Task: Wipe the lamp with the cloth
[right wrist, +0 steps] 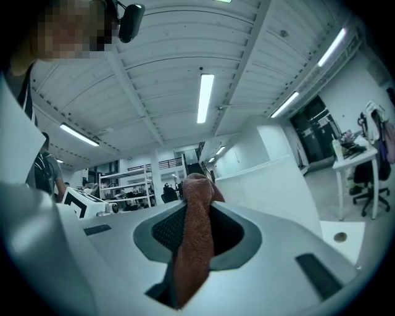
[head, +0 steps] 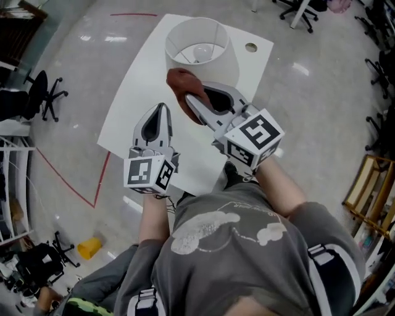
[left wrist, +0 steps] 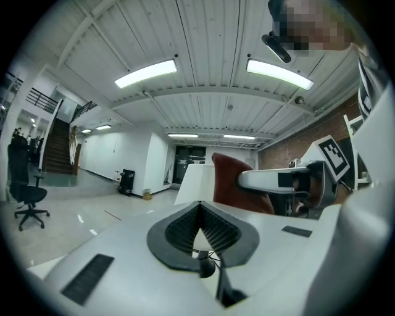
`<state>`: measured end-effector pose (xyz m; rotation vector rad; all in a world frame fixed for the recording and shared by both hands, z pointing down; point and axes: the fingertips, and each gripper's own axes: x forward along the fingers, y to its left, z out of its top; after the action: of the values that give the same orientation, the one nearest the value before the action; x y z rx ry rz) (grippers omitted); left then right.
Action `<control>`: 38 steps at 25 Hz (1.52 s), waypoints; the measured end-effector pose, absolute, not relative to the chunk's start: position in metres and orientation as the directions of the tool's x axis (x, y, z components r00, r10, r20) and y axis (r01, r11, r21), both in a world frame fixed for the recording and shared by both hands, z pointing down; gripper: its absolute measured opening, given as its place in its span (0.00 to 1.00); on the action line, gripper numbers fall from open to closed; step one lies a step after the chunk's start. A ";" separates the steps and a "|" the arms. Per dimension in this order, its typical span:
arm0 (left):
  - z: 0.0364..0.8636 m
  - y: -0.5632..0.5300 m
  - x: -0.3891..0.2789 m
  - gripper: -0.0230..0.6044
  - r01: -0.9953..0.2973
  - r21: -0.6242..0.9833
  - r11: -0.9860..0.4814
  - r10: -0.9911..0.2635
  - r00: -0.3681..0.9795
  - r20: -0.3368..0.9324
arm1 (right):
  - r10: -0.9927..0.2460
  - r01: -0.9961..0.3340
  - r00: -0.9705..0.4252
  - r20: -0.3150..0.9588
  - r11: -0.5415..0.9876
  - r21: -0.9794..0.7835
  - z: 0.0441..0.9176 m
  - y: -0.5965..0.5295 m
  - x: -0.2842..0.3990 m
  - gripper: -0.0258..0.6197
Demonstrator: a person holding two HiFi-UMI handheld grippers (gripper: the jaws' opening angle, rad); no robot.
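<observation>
A white lamp (head: 200, 52) with a round shade and a bulb inside stands at the far end of a white table (head: 133, 117). My right gripper (head: 196, 99) is shut on a reddish-brown cloth (head: 182, 88) that bunches against the near side of the shade. In the right gripper view the cloth (right wrist: 196, 237) hangs between the jaws, beside the shade (right wrist: 271, 185). My left gripper (head: 160, 111) hovers above the table, left of the cloth, shut with nothing in it. The left gripper view shows the cloth (left wrist: 237, 182) and the shade (left wrist: 196, 183) ahead.
A round hole (head: 250, 47) marks the table's far right corner. Office chairs (head: 43, 92) stand on the shiny floor at left, and more chairs (head: 296, 9) at the top right. A wooden shelf (head: 370, 191) is at right. Red tape (head: 68, 179) lines the floor.
</observation>
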<state>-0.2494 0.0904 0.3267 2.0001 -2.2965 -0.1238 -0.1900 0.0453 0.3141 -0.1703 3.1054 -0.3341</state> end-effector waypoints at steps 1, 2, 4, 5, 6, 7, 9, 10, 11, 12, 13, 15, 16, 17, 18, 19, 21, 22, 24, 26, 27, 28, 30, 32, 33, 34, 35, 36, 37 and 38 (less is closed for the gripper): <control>0.329 0.088 -0.254 0.05 -0.985 0.125 0.116 -0.993 -0.115 0.018 | -0.129 -0.127 -0.992 0.008 0.969 -0.211 0.319 0.045 -0.194 0.17; 0.332 0.086 -0.257 0.05 -0.987 0.129 0.091 -0.996 -0.090 0.021 | -0.153 -0.154 -0.988 0.019 0.965 -0.211 0.324 0.044 -0.197 0.17; 0.338 0.079 -0.262 0.05 -0.991 0.132 0.036 -0.999 -0.033 0.031 | -0.210 -0.215 -0.977 0.043 0.952 -0.217 0.333 0.040 -0.200 0.17; 0.340 0.077 -0.265 0.05 -0.991 0.131 0.011 -0.999 -0.007 0.035 | -0.233 -0.239 -0.971 0.053 0.946 -0.220 0.337 0.039 -0.202 0.17; 0.342 0.075 -0.268 0.05 -0.991 0.130 -0.010 -0.999 0.015 0.038 | -0.251 -0.259 -0.966 0.063 0.940 -0.222 0.342 0.039 -0.204 0.17; 0.344 0.073 -0.270 0.05 -0.991 0.132 -0.027 -0.999 0.033 0.041 | -0.268 -0.279 -0.960 0.077 0.935 -0.221 0.346 0.039 -0.203 0.17; 0.348 0.065 -0.268 0.05 -0.988 0.145 -0.060 -0.997 0.067 0.046 | -0.305 -0.321 -0.947 0.105 0.922 -0.218 0.356 0.035 -0.198 0.17; 0.350 0.062 -0.265 0.05 -0.986 0.149 -0.077 -0.995 0.085 0.048 | -0.322 -0.340 -0.940 0.114 0.914 -0.221 0.361 0.034 -0.194 0.17; 0.351 0.060 -0.263 0.05 -0.984 0.149 -0.093 -0.994 0.102 0.050 | -0.337 -0.357 -0.933 0.122 0.907 -0.225 0.366 0.033 -0.191 0.17; 0.353 0.059 -0.263 0.05 -0.983 0.146 -0.107 -0.992 0.116 0.052 | -0.350 -0.372 -0.928 0.130 0.900 -0.227 0.370 0.034 -0.191 0.17; 0.355 0.058 -0.265 0.05 -0.982 0.146 -0.119 -0.990 0.128 0.053 | -0.362 -0.385 -0.922 0.138 0.894 -0.227 0.374 0.035 -0.191 0.17; 0.360 0.059 -0.271 0.05 -0.977 0.163 -0.136 -0.988 0.147 0.055 | -0.382 -0.409 -0.911 0.156 0.884 -0.227 0.383 0.039 -0.195 0.17; 0.363 0.060 -0.273 0.05 -0.975 0.172 -0.143 -0.986 0.155 0.055 | -0.391 -0.421 -0.906 0.165 0.877 -0.232 0.388 0.041 -0.196 0.17; 0.365 0.061 -0.275 0.05 -0.972 0.178 -0.150 -0.985 0.163 0.056 | -0.399 -0.432 -0.900 0.175 0.870 -0.238 0.394 0.043 -0.197 0.17; 0.368 0.062 -0.276 0.05 -0.971 0.181 -0.157 -0.984 0.171 0.059 | -0.406 -0.443 -0.895 0.186 0.862 -0.246 0.400 0.045 -0.198 0.17; 0.370 0.064 -0.277 0.05 -0.969 0.183 -0.165 -0.982 0.179 0.062 | -0.414 -0.454 -0.889 0.197 0.855 -0.253 0.406 0.047 -0.198 0.17; 0.375 0.068 -0.279 0.05 -0.965 0.190 -0.181 -0.978 0.197 0.067 | -0.429 -0.477 -0.876 0.219 0.839 -0.262 0.416 0.052 -0.199 0.17; 0.376 0.071 -0.281 0.05 -0.963 0.192 -0.190 -0.976 0.206 0.068 | -0.437 -0.487 -0.870 0.228 0.832 -0.266 0.420 0.055 -0.200 0.17; 0.378 0.076 -0.284 0.05 -0.959 0.195 -0.205 -0.973 0.221 0.067 | -0.452 -0.506 -0.860 0.238 0.820 -0.269 0.425 0.062 -0.202 0.17; 0.378 0.080 -0.287 0.05 -0.956 0.199 -0.216 -0.970 0.233 0.063 | -0.464 -0.517 -0.853 0.240 0.814 -0.263 0.424 0.070 -0.204 0.17; 0.378 0.082 -0.288 0.05 -0.954 0.201 -0.222 -0.969 0.238 0.060 | -0.470 -0.522 -0.850 0.238 0.814 -0.257 0.422 0.073 -0.205 0.17; 0.378 0.084 -0.288 0.05 -0.952 0.202 -0.229 -0.968 0.244 0.056 | -0.476 -0.525 -0.848 0.233 0.813 -0.250 0.419 0.075 -0.205 0.17; 0.376 0.085 -0.287 0.05 -0.949 0.200 -0.244 -0.965 0.259 0.052 | -0.487 -0.530 -0.846 0.216 0.814 -0.238 0.409 0.079 -0.206 0.17; 0.372 0.087 -0.283 0.05 -0.947 0.193 -0.256 -0.961 0.271 0.050 | -0.493 -0.526 -0.849 0.188 0.819 -0.229 0.395 0.081 -0.207 0.17; 0.370 0.087 -0.280 0.05 -0.947 0.189 -0.260 -0.961 0.273 0.048 | -0.494 -0.522 -0.852 0.171 0.823 -0.223 0.386 0.082 -0.206 0.17; 0.368 0.087 -0.277 0.05 -0.948 0.184 -0.260 -0.961 0.273 0.044 | -0.495 -0.518 -0.855 0.154 0.827 -0.217 0.378 0.082 -0.205 0.17; 0.365 0.088 -0.274 0.05 -0.949 0.177 -0.259 -0.962 0.270 0.040 | -0.495 -0.513 -0.858 0.136 0.832 -0.211 0.371 0.081 -0.204 0.17; 0.363 0.087 -0.270 0.05 -0.951 0.170 -0.257 -0.963 0.266 0.034 | -0.495 -0.509 -0.861 0.119 0.835 -0.207 0.364 0.080 -0.202 0.17; 0.359 0.087 -0.267 0.05 -0.954 0.161 -0.251 -0.965 0.259 0.028 | -0.494 -0.505 -0.863 0.104 0.838 -0.206 0.357 0.078 -0.200 0.17; 0.356 0.086 -0.264 0.05 -0.958 0.153 -0.244 -0.968 0.250 0.023 | -0.492 -0.499 -0.866 0.090 0.841 -0.207 0.351 0.077 -0.199 0.17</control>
<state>-0.2644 0.0855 0.3555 2.3733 -1.8416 -0.1141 -0.1989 0.0765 0.3506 -0.8196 3.0464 -0.3570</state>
